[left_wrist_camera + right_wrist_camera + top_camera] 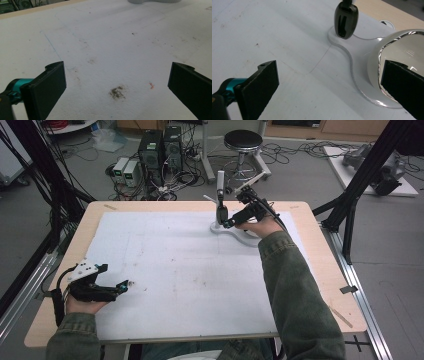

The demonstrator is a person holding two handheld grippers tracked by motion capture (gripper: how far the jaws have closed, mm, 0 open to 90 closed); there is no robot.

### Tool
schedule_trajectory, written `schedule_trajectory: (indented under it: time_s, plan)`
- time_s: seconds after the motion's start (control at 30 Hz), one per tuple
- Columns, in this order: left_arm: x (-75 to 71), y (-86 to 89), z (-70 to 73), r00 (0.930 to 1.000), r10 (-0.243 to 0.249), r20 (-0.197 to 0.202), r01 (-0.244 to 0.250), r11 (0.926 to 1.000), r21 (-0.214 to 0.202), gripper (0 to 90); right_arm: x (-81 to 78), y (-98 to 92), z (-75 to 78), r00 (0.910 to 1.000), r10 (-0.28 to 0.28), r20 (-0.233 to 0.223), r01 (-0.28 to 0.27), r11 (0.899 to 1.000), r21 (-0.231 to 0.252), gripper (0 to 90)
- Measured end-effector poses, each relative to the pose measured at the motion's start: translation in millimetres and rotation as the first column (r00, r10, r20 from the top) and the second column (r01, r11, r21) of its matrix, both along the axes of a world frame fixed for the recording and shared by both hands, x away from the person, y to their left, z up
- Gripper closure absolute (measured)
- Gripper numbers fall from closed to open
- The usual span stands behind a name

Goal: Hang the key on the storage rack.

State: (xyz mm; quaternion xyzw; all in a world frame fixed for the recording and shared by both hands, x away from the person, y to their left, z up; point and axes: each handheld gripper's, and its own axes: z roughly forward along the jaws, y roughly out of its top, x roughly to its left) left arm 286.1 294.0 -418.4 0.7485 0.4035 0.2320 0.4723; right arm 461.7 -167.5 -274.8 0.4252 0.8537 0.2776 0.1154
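Note:
A white curved stand lies on the far right part of the white mat. An upright black holder with a white stick rises from its left end. In the right gripper view the black holder stands ahead on the stand, and a round white cup with a shiny rim sits at the right. My right gripper is open, its right jaw in front of the cup; nothing is between the jaws. It hovers by the stand. My left gripper rests open at the front left, over bare stained mat.
The wooden table edge borders the mat. Black frame posts stand at the right and left. Beyond the far edge sit computer cases, a stool and cables on the floor.

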Motion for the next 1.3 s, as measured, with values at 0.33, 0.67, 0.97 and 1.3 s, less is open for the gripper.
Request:
schedule_trajectory:
  time_s: [0.33,0.67,0.97,1.3]
  plan:
    - [0.1,-0.5,-0.1,1.0,0.002,0.0,-0.002,1.0,-0.001,2.1,-18.6,-26.2,-12.5,0.9994,-0.023,0.027,0.022,0.999,0.032,0.5]
    - [0.0,-0.5,-0.1,1.0,0.003,-0.001,-0.003,1.0,0.0,2.1,-34.5,-51.3,-31.3,0.9959,-0.037,0.083,0.031,0.997,0.066,0.5]
    - [0.0,-0.8,-0.1,1.0,0.003,0.0,-0.003,1.0,0.002,2.1,-48.7,-71.1,-46.4,0.9923,-0.066,0.105,0.056,0.994,0.089,0.5]
    - [0.4,-0.8,-0.3,1.0,0.003,-0.001,-0.003,1.0,0.007,2.1,-59.0,-91.9,-69.7,0.9886,-0.107,0.106,0.096,0.99,0.102,0.5]
